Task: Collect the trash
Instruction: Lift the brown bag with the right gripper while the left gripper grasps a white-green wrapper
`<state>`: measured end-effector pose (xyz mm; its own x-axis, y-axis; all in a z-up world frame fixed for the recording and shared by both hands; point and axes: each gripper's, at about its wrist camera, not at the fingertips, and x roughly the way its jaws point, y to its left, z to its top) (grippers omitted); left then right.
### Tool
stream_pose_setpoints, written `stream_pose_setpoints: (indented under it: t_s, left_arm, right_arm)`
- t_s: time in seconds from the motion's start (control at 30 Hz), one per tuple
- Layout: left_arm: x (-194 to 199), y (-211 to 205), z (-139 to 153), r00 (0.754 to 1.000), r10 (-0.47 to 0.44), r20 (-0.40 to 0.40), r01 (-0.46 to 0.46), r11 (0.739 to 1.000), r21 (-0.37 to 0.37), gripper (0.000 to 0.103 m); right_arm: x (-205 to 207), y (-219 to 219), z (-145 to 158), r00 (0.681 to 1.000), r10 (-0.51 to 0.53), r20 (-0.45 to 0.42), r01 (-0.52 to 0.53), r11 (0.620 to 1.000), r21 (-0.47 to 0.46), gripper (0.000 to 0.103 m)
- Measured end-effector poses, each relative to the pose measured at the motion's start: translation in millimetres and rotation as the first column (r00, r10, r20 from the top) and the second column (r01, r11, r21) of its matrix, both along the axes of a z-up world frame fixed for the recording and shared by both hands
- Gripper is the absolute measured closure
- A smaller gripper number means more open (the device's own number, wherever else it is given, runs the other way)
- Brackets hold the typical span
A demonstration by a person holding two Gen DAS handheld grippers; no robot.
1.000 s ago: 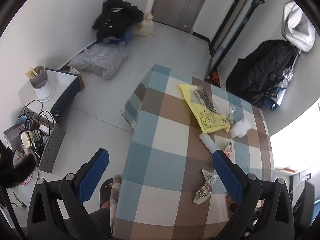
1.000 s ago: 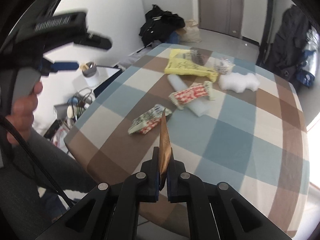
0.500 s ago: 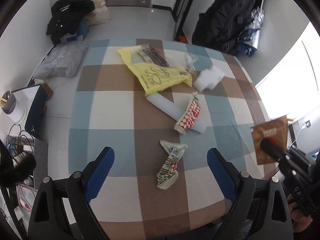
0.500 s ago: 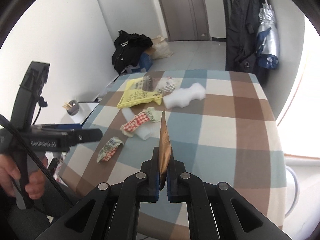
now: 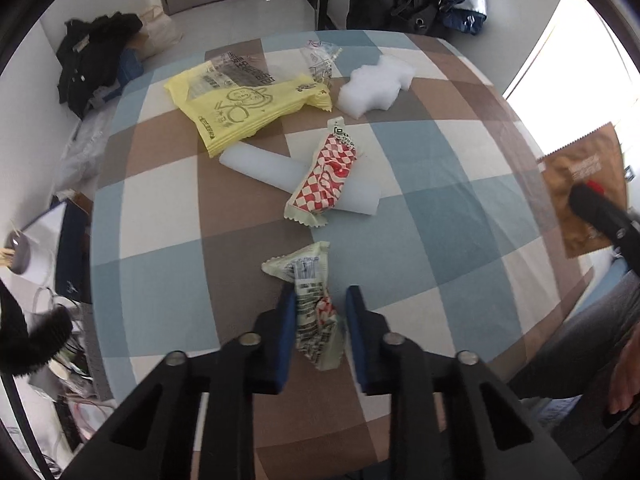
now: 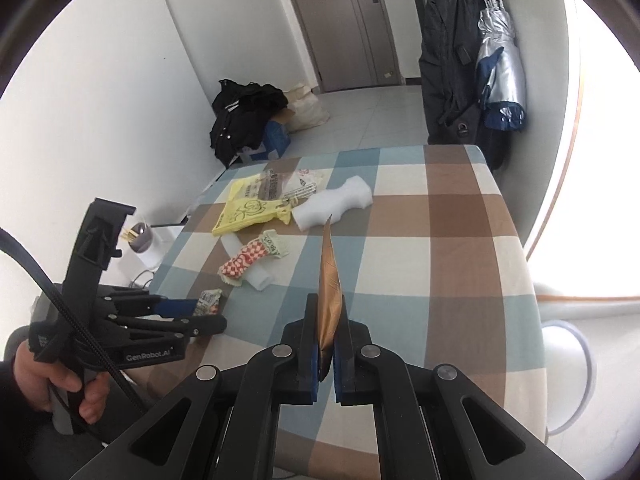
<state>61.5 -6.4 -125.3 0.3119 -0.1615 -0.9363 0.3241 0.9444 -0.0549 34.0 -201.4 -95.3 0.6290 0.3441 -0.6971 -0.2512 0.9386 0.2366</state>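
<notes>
table (image 5: pixel 448 184) w/ blue/brown/white check cloth; on it: yellow plastic bag (image 5: pixel 240 108) at far side; clear wrapper (image 5: pixel 320 60) and white foam piece (image 5: pixel 372 88) beside it; white tube (image 5: pixel 260 164) under red-checked wrapper (image 5: pixel 326 174); crumpled pale wrapper (image 5: pixel 308 300) near front edge

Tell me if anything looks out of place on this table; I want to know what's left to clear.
Litter is strewn over the checked tablecloth: a yellow bag, white foam, a red-checked wrapper lying across a white tube, and a clear wrapper. The crumpled wrapper sits between the left gripper's closing jaws.
</notes>
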Motion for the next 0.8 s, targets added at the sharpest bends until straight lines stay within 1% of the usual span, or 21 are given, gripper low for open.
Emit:
stream_pose_setpoints:
  t_s: [0.13, 0.37, 0.57, 0.63, 0.7, 0.73, 0.8]
  left_arm:
    - [-0.8, -0.9, 0.5, 1.000, -0.010, 0.006, 0.010, 1.000, 0.015, 0.088]
    - [-0.5, 7.9, 4.8, 1.000, 0.022, 0.001, -0.022, 1.000, -0.002, 0.089]
    - [-1.7, 6.4, 7.4, 0.999, 0.039, 0.008, -0.039, 0.999, -0.015, 0.089]
    - [-3.2, 8.9, 9.6, 0.998, 0.055, 0.006, -0.055, 0.998, -0.022, 0.089]
    - [-5.2, 11.5, 13.1, 0.998, 0.065, -0.008, -0.066, 0.996, -0.057, 0.089]
    - [-6.8, 11.8, 16.0, 0.998, 0.067, -0.011, -0.067, 0.995, -0.074, 0.089]
    - [-10.0, 9.6, 23.0, 0.998, 0.058, 0.004, -0.057, 0.996, -0.075, 0.089]
  right_arm:
    - [-2.5, -3.8, 3.7, 1.000, -0.008, 0.005, 0.008, 1.000, 0.018, 0.099]
    - [-6.0, -10.4, 5.8, 1.000, -0.016, 0.003, 0.016, 0.999, 0.034, 0.099]
    - [-9.9, -12.4, 8.7, 1.000, -0.019, 0.005, 0.019, 0.999, 0.046, 0.099]
    - [-10.8, -14.8, 9.5, 1.000, -0.019, 0.000, 0.019, 0.997, 0.075, 0.099]
    - [-11.9, -19.1, 11.2, 1.000, -0.020, -0.010, 0.021, 0.993, 0.119, 0.099]
    - [-13.1, -20.9, 12.7, 1.000, -0.023, -0.008, 0.024, 0.992, 0.127, 0.099]
    - [-16.4, -23.9, 16.9, 1.000, -0.028, -0.002, 0.028, 0.990, 0.136, 0.099]
